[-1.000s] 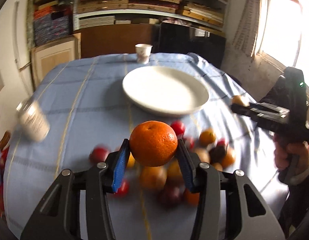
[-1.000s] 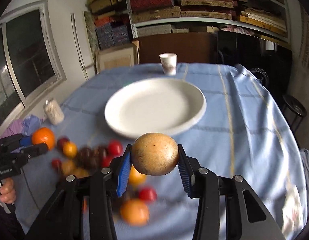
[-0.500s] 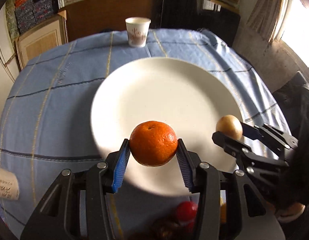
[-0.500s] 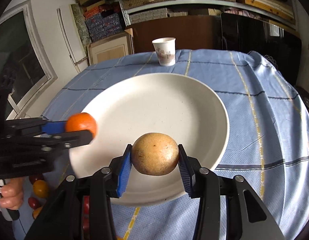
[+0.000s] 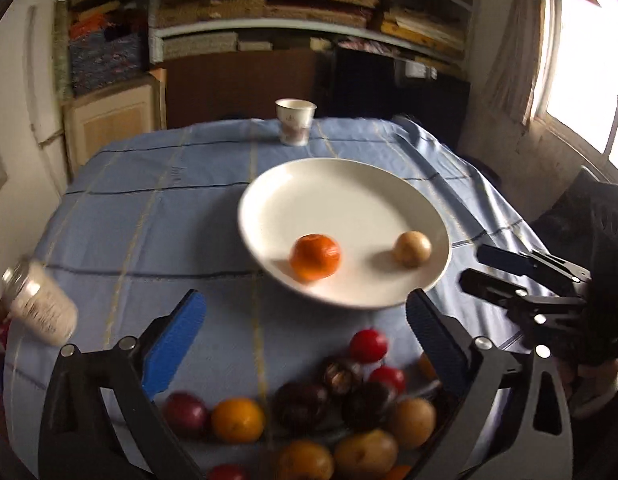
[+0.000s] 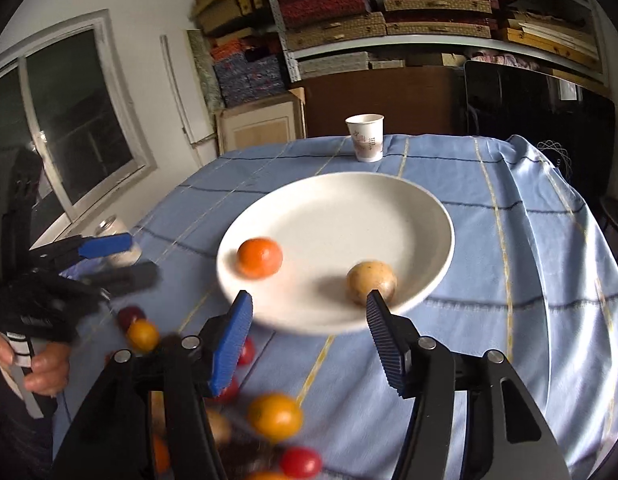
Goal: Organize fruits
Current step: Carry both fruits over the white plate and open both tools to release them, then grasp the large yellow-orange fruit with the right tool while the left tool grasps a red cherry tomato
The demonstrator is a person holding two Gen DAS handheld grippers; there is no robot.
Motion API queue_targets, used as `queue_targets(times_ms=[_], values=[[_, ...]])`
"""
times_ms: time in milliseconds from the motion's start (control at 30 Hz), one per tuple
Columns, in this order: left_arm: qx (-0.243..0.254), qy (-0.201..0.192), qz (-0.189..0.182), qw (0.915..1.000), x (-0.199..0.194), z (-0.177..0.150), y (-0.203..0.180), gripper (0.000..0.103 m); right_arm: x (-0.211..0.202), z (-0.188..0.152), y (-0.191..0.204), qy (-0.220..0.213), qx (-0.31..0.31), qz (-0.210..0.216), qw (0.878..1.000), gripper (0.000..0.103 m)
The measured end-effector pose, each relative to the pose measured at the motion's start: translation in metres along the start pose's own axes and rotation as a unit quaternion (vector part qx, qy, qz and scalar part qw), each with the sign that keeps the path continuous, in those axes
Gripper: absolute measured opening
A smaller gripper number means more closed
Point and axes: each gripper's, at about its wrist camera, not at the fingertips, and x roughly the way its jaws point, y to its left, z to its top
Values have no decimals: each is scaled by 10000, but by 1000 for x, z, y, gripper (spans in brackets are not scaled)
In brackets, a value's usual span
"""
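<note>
From the left wrist view, the left gripper (image 5: pixel 305 324) has its jaws spread wide and opening, nothing between them. The white plate (image 5: pixel 309 184) lies on the bench (image 5: pixel 149 208) just beyond the fingertips. On the plate's near half sits the orange (image 5: pixel 315 257), apart from both blue pads, and the tan round fruit (image 5: pixel 412 249) lies to its right, near the plate's right rim. The right gripper (image 5: pixel 481 268) shows right of the plate, clear of its rim, jaws apart and empty. A heap of loose fruit (image 5: pixel 333 408) lies on the near side of the plate, under the left gripper. A paper cup (image 5: pixel 295 121) stands beyond the plate; a jar (image 5: pixel 39 306) stands well left of it.

From the right wrist view, the right gripper (image 6: pixel 309 312) is partly spread and opening, holding nothing. The tan round fruit (image 6: pixel 371 282) rests inside the plate (image 6: pixel 349 192) near its front rim, just beyond the right-hand pad; whether they touch I cannot tell. The orange (image 6: pixel 259 257) lies on the plate's left part. The left gripper (image 6: pixel 137 258) is left of the plate, empty.
</note>
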Motion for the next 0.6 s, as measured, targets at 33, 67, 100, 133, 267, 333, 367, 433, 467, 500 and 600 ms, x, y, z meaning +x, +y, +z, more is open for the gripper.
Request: queue_targets(times_ms=[33, 67, 100, 133, 267, 333, 367, 433, 467, 500, 600], values=[[0, 13, 185, 9998, -4, -8, 3, 99, -1, -5, 0, 37, 0, -60, 10000, 60], [8, -9, 252, 9997, -9, -17, 7, 99, -4, -11, 1, 105, -17, -112, 9999, 60], [-38, 0, 259, 9997, -10, -22, 10, 99, -5, -15, 2, 152, -40, -109, 9998, 60], [-157, 100, 236, 9995, -12, -32, 16, 99, -8, -22, 6, 233, -122, -62, 9996, 60], [-432, 171, 217, 9987, -22, -54, 34, 99, -21, -42, 21, 422, -668, 78, 9968, 60], [-508, 159, 218, 9983, -27, -63, 38, 99, -26, -50, 26, 596, -949, 126, 9936, 60], [-545, 163, 173, 9982, -29, -68, 40, 99, -27, -53, 26, 669, -1024, 159, 9924, 60], [-619, 160, 111, 9979, -31, -75, 40, 99, -32, -60, 28, 794, -1183, 235, 9895, 60], [-627, 159, 112, 9978, -34, -80, 40, 99, -33, -63, 30, 836, -1263, 265, 9881, 60], [-622, 170, 126, 9978, -34, -82, 39, 99, -35, -67, 33, 864, -1322, 301, 9870, 60], [-566, 151, 175, 9981, -39, -89, 39, 99, -32, -75, 37, 1021, -1443, 367, 9836, 60]])
